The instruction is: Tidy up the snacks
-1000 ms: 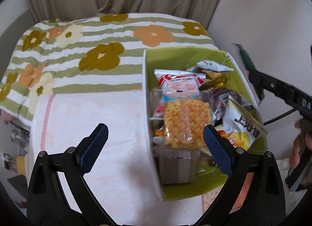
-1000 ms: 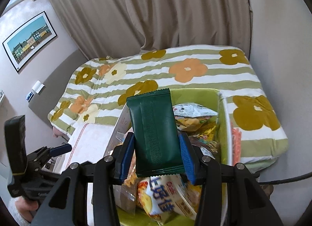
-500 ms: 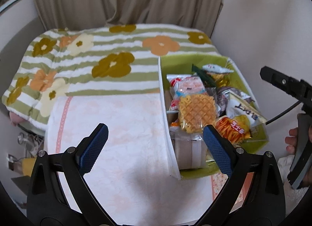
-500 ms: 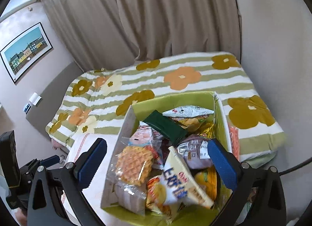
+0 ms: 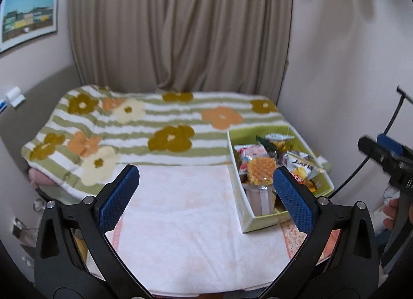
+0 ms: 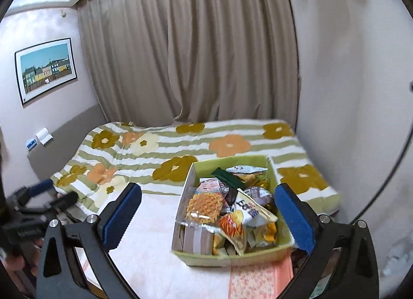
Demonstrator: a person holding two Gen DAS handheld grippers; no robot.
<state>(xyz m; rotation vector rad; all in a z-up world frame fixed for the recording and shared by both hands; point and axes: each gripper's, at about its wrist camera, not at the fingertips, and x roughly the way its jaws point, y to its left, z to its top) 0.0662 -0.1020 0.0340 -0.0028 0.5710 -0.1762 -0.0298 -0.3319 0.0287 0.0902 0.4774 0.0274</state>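
Both hand-held grippers — left (image 5: 206, 190), right (image 6: 207, 215) — agape, empty, above snack-filled green box (image 6: 260, 253) beside floral blanket (image 6: 180, 144).

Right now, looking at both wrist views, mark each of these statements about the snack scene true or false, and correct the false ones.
1. The right tongs are shut on a dark green packet. False: they are open and empty; the packet lies in the box.
2. The waffle snack lies inside the box. True.
3. The left tongs are open and hold nothing. True.
4. The box stands on the floor. False: it stands on the bed, partly on the white towel.
5. The curtain behind the bed is drawn shut. True.
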